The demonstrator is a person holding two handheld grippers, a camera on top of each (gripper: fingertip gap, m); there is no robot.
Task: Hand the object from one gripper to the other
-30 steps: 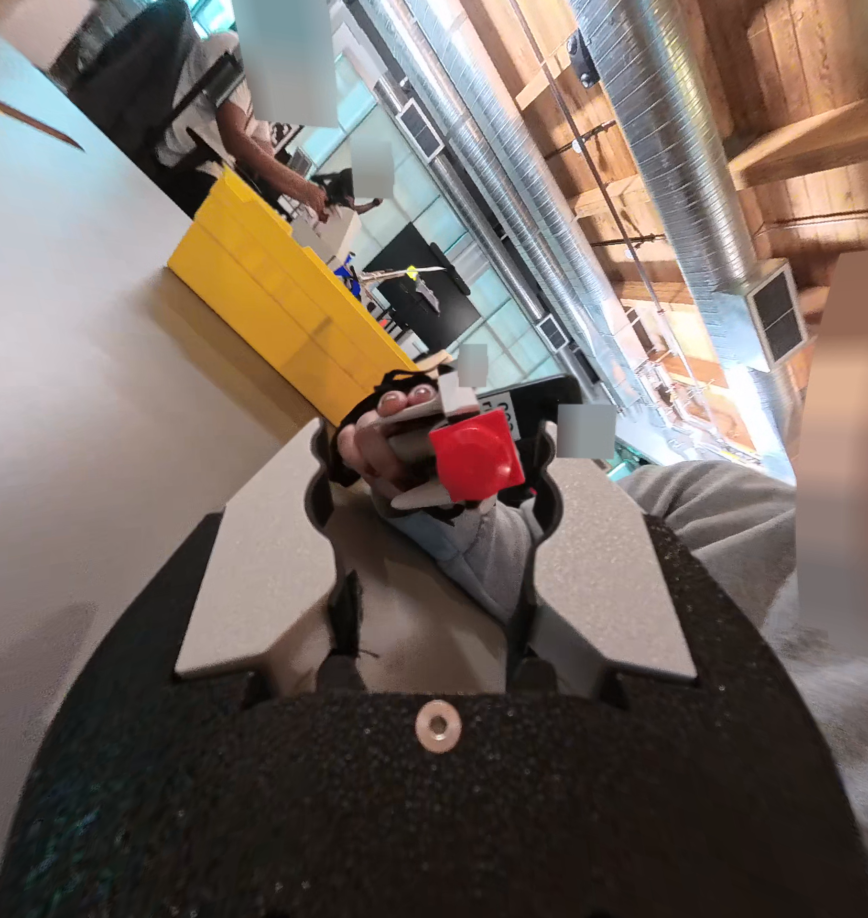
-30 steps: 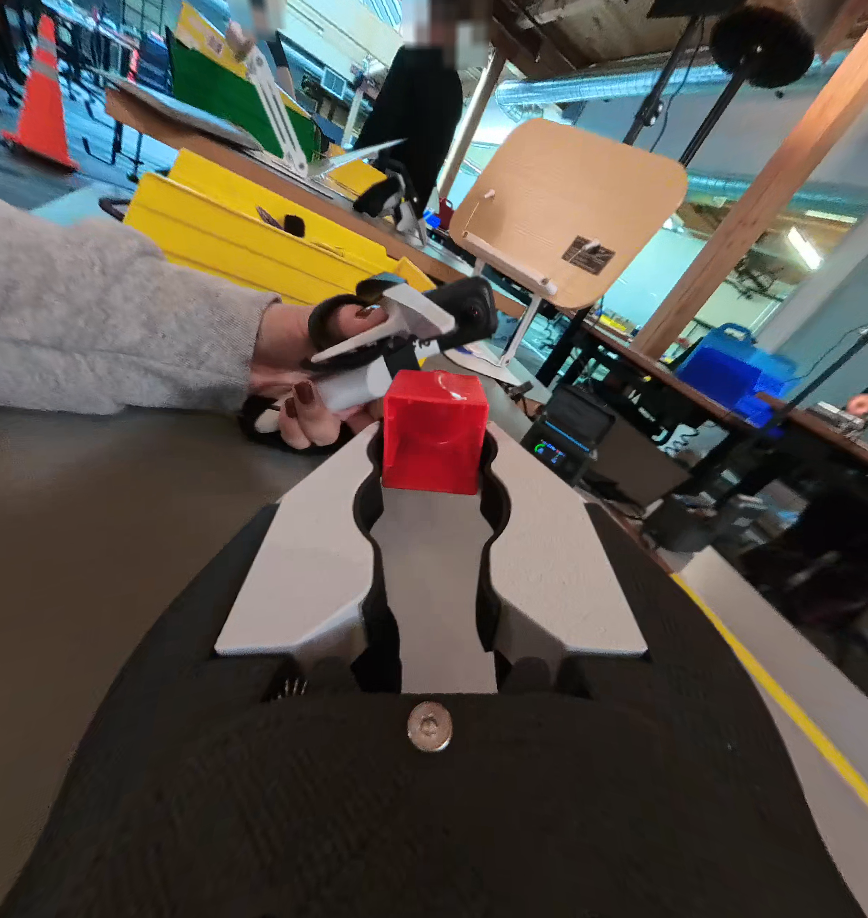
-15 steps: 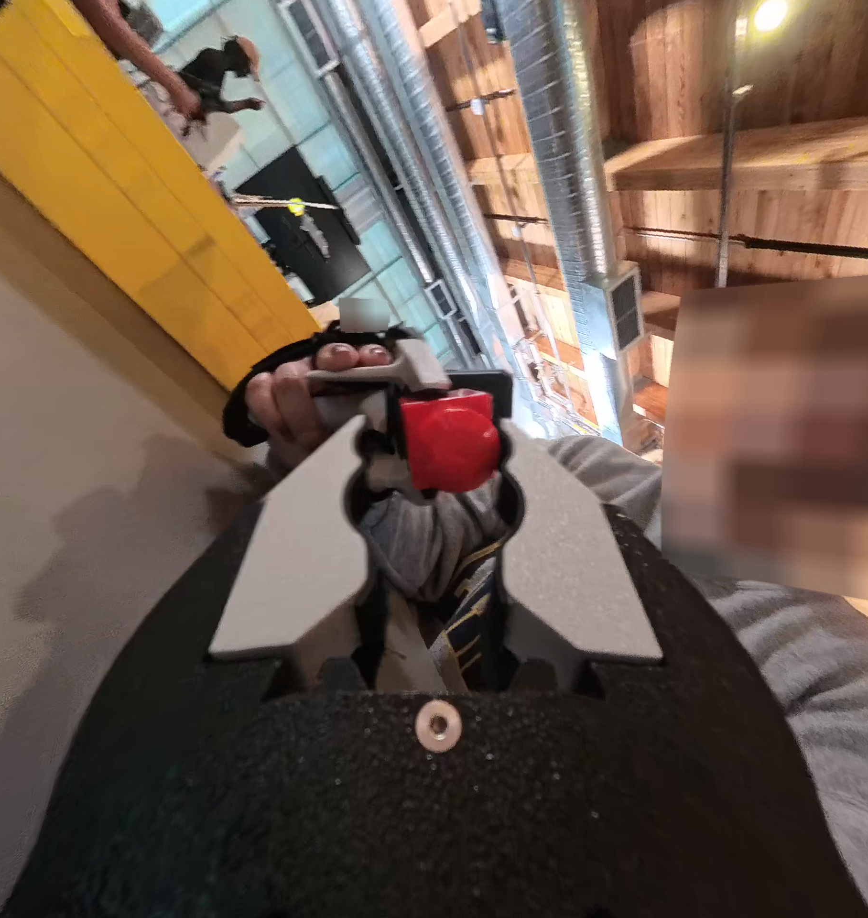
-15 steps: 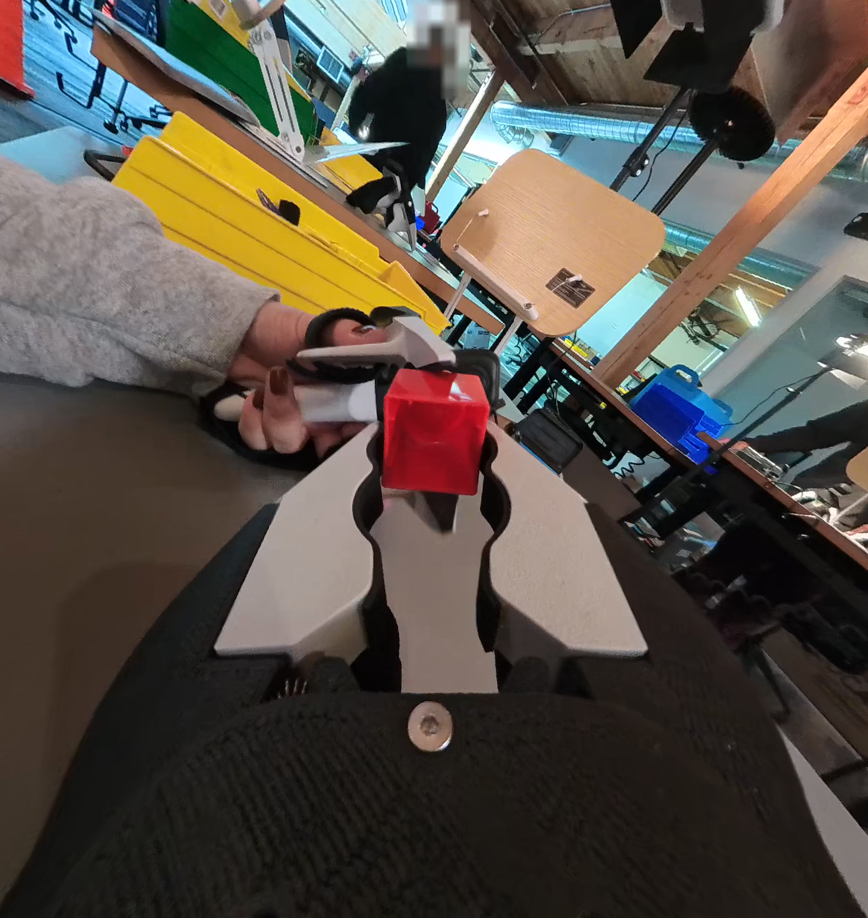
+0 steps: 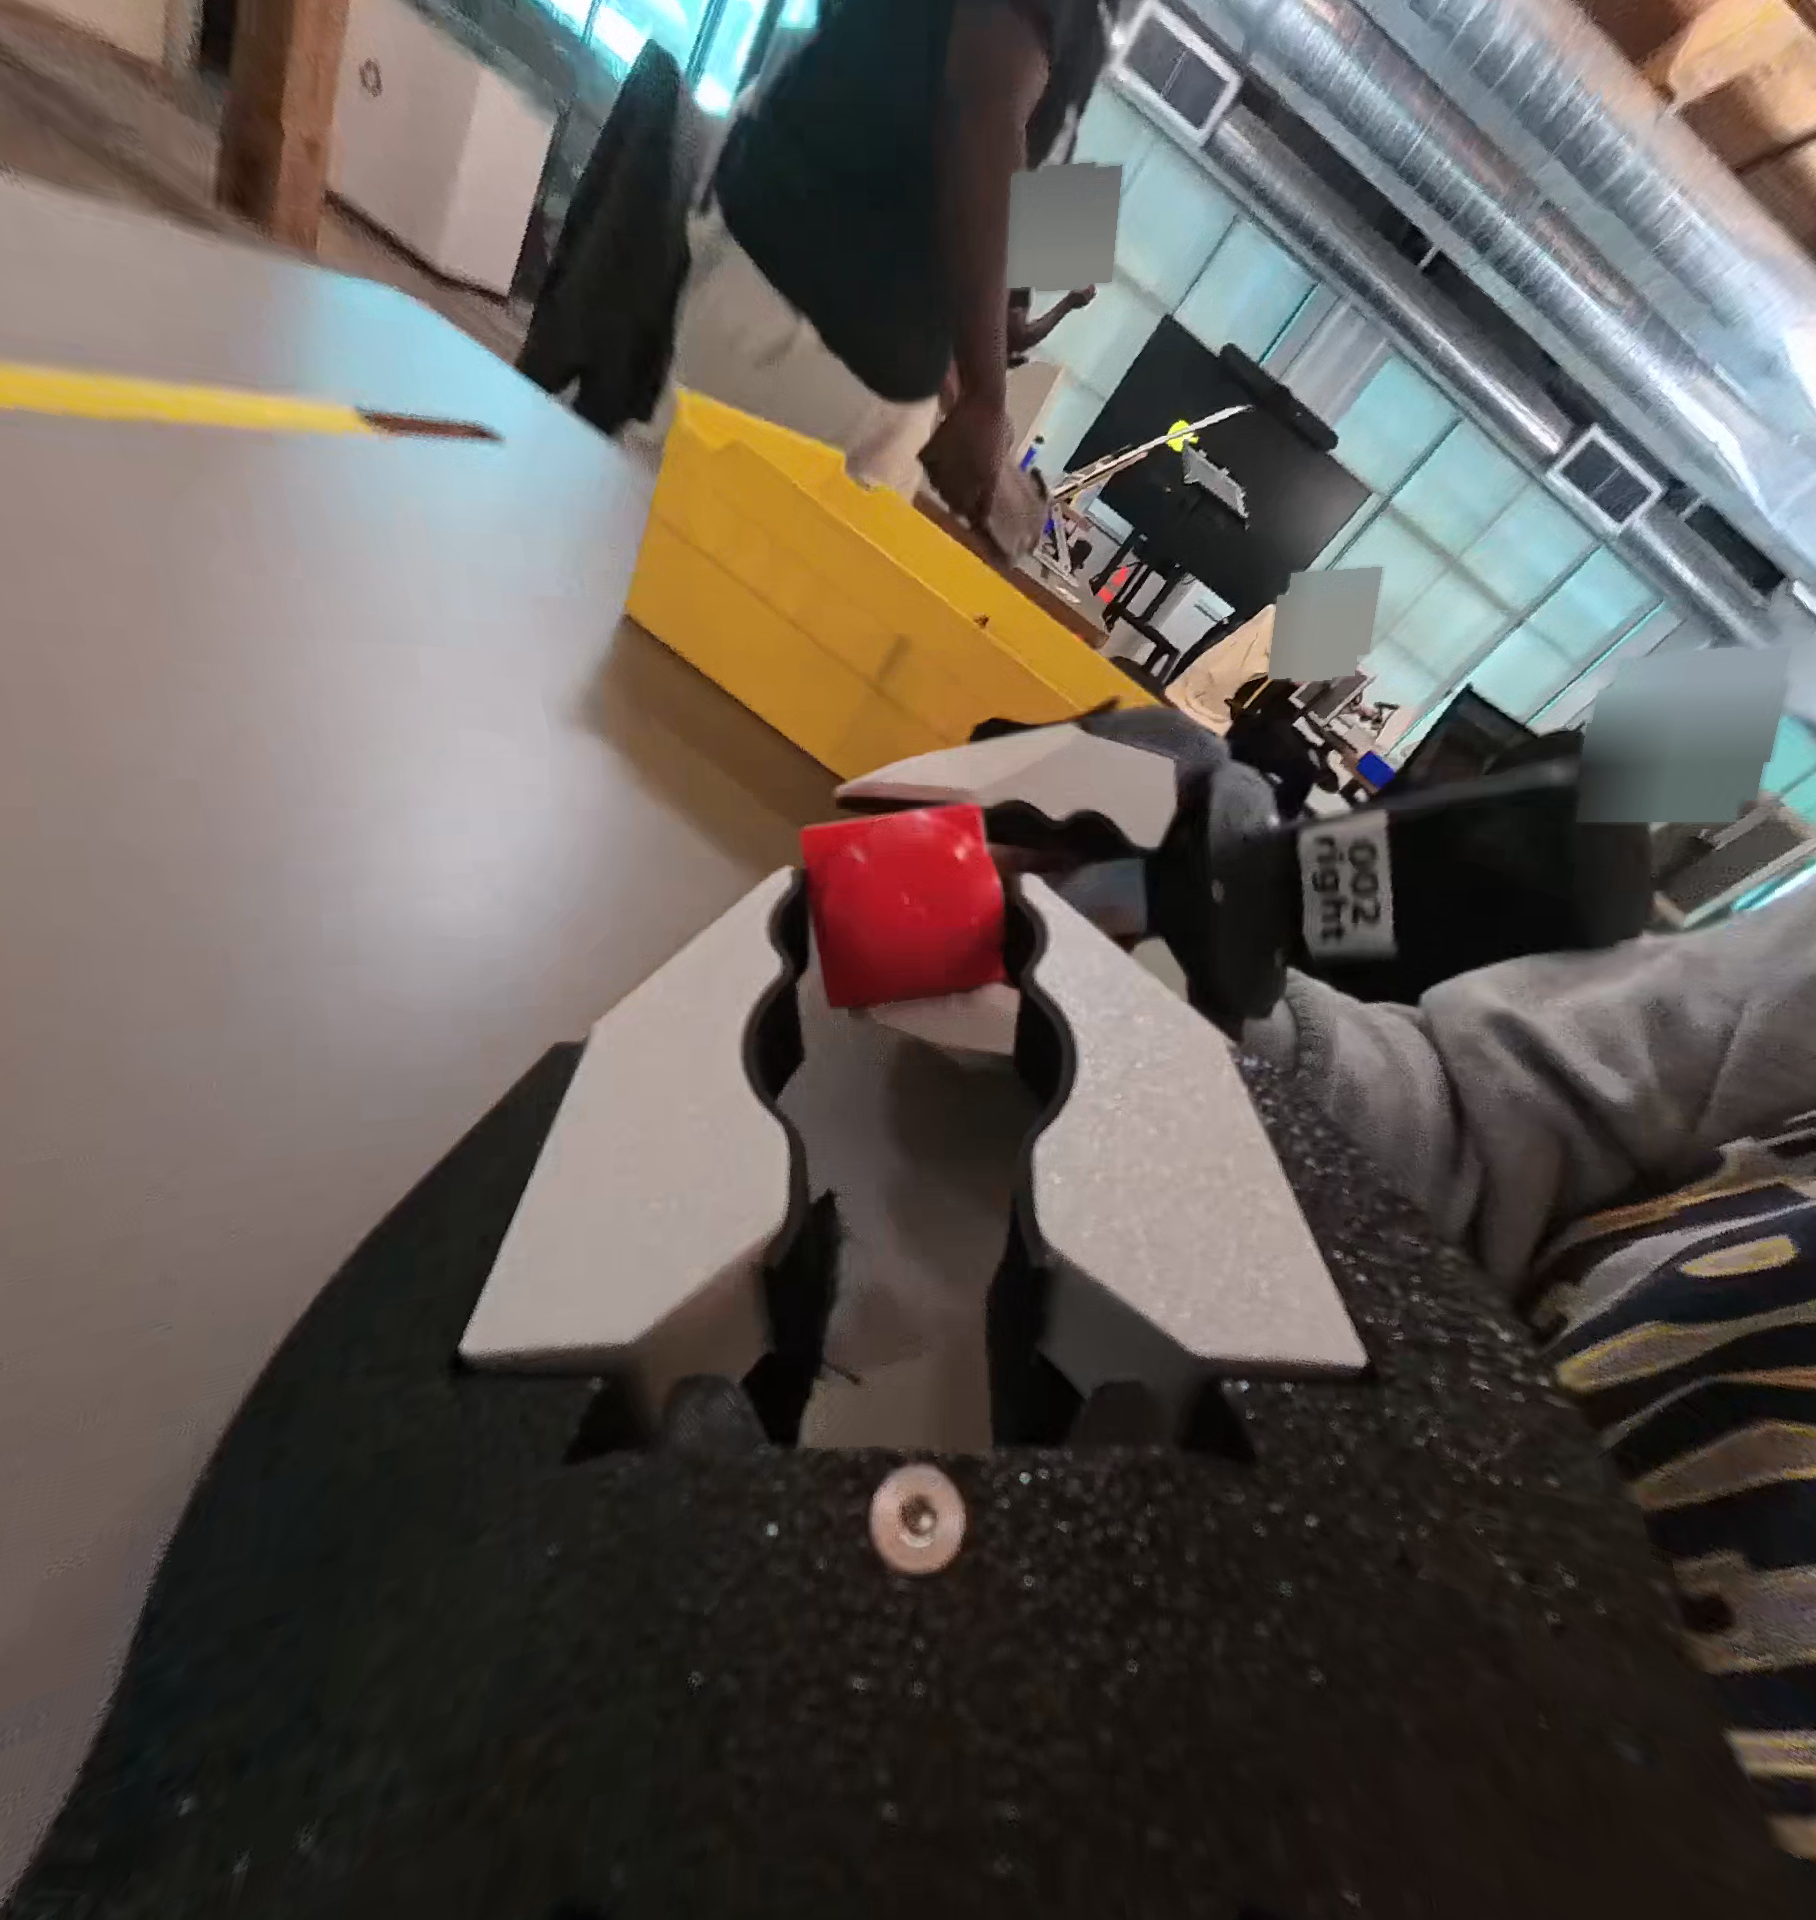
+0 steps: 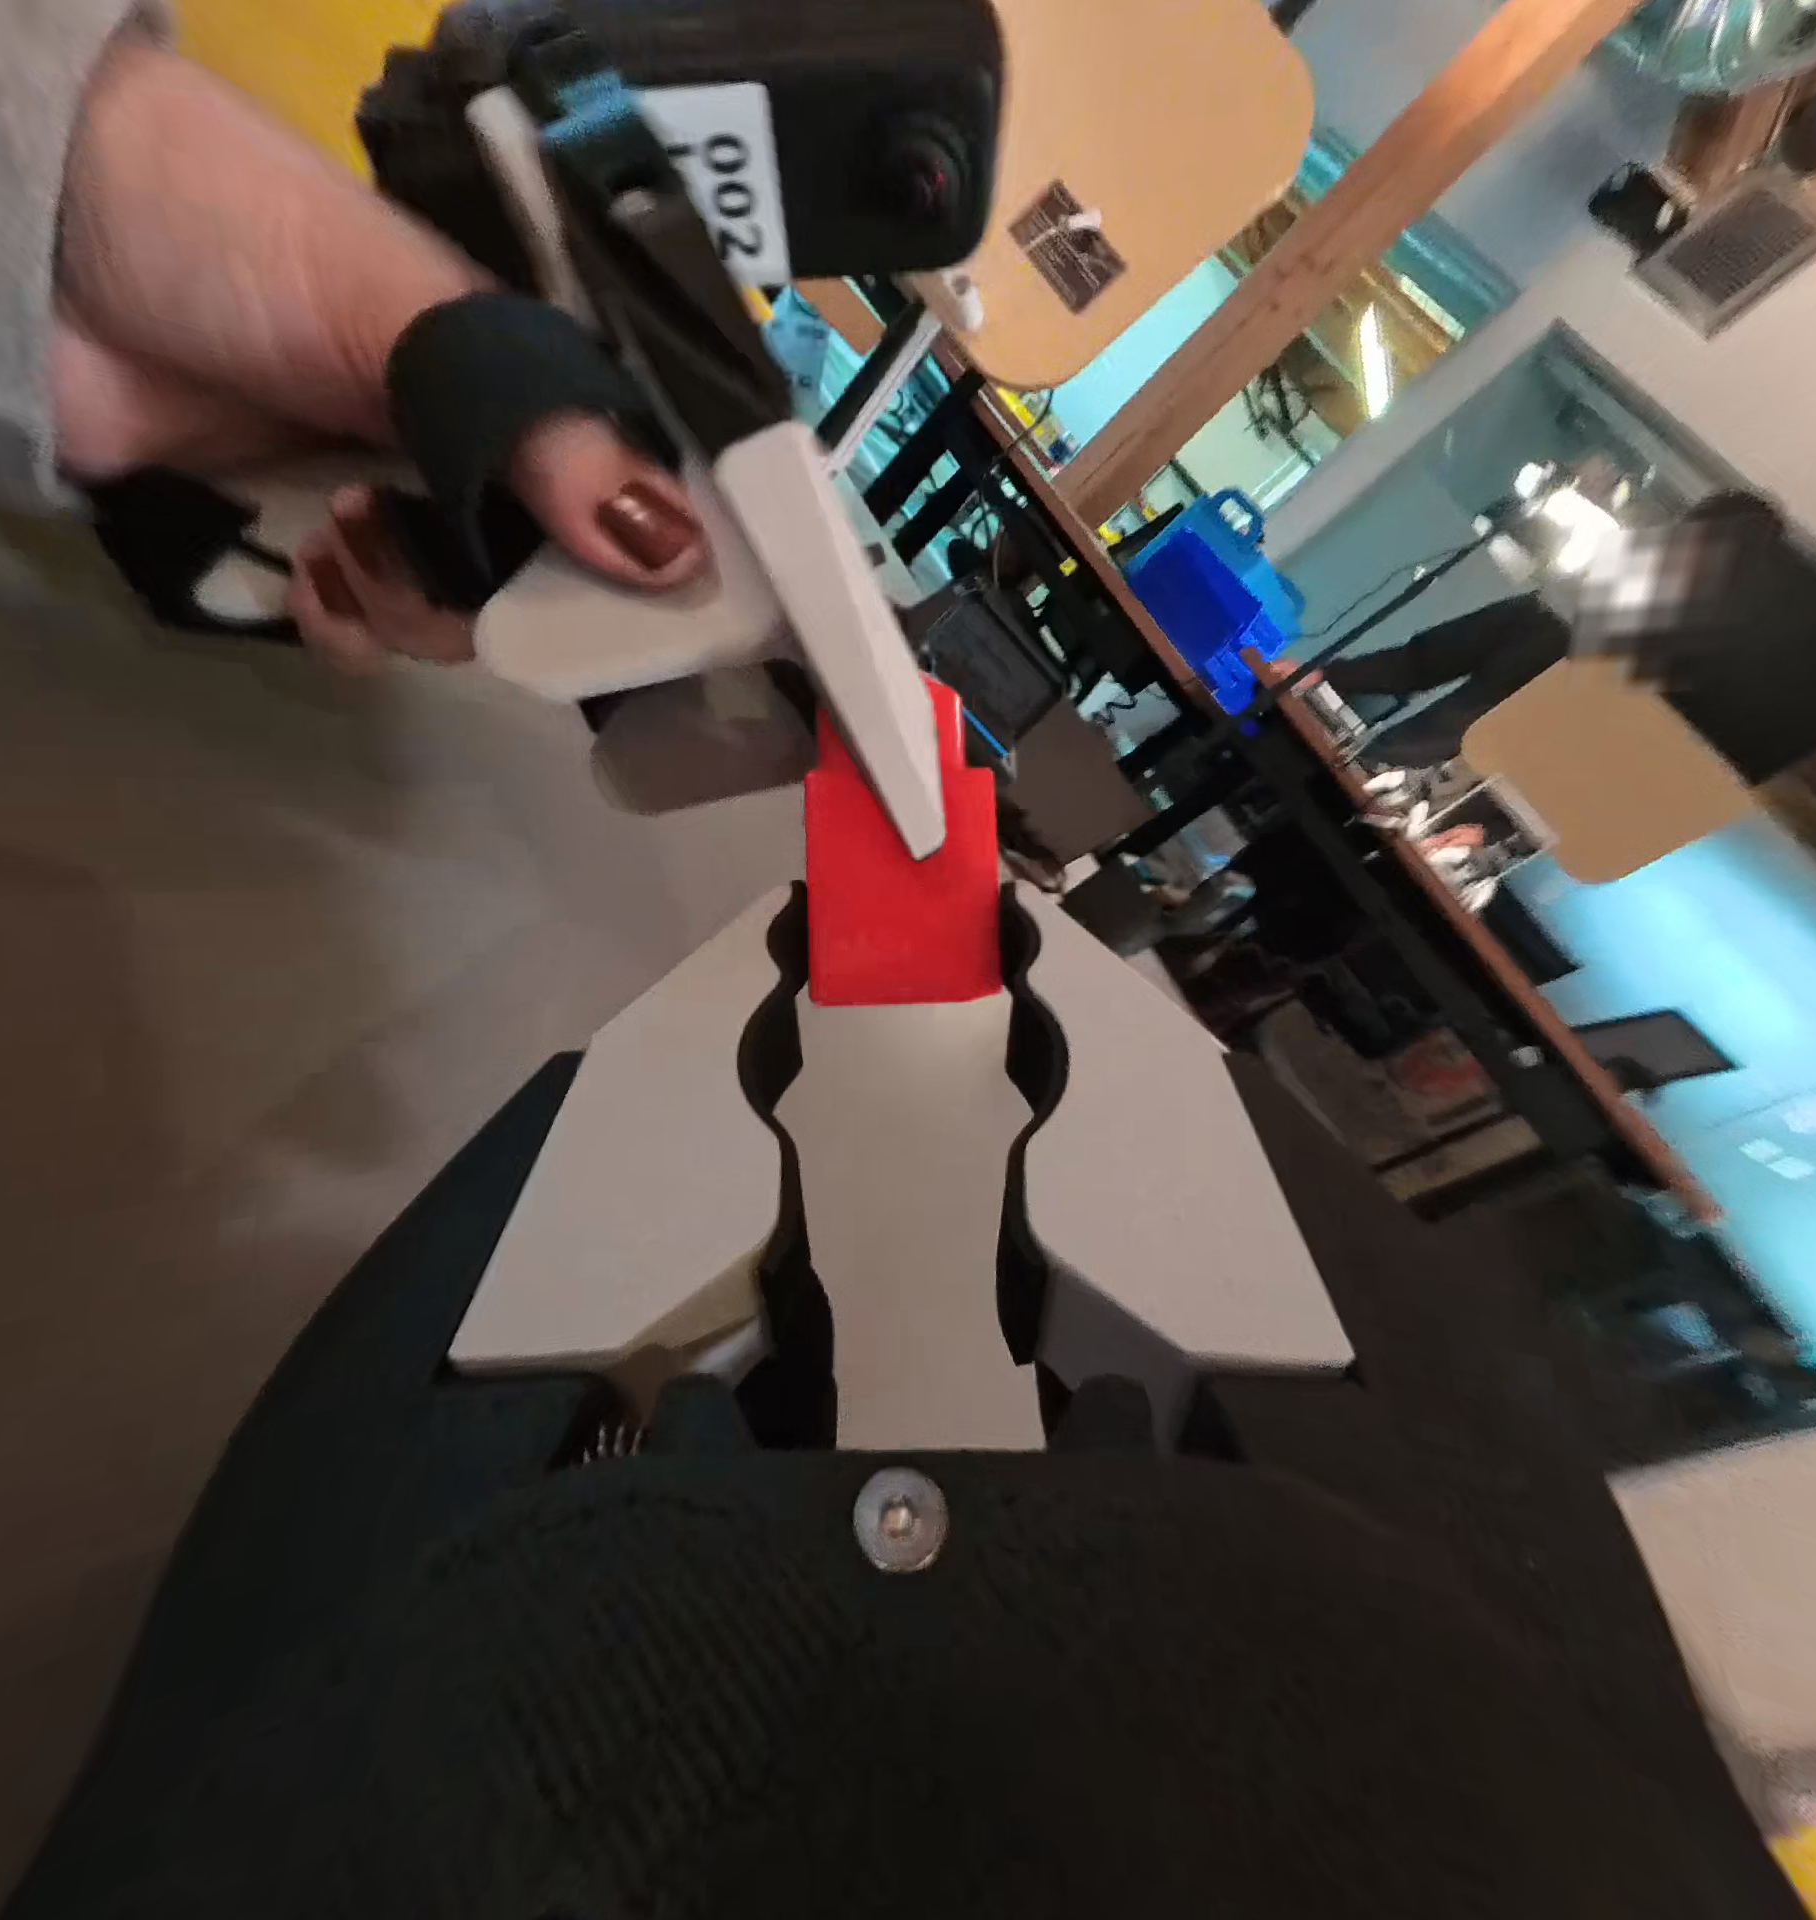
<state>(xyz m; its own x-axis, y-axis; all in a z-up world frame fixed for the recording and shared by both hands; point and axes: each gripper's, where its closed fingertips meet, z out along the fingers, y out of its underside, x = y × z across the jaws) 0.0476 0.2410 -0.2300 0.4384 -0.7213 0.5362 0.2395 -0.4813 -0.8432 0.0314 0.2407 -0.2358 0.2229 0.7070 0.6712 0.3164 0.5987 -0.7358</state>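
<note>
Left gripper (image 5: 904, 914): its fingers are pressed against both sides of the red block (image 5: 902, 906), pinching it at the tips.
Right gripper (image 6: 902, 935): also pinching the red block (image 6: 899, 914); in the left wrist view it comes in from the right (image 5: 987, 831), one finger above the block and one below.
Hand (image 6: 260, 343): wrapped round the left gripper's handle, grey sleeve at the wrist.
Hidden: the block's far end is covered by a left gripper finger (image 6: 842, 644); much of this view is blurred.
Table (image 5: 260, 779): grey surface stretching left, below the block.
Yellow bin (image 5: 842, 613): farther back on the table, well apart from the grippers.
</note>
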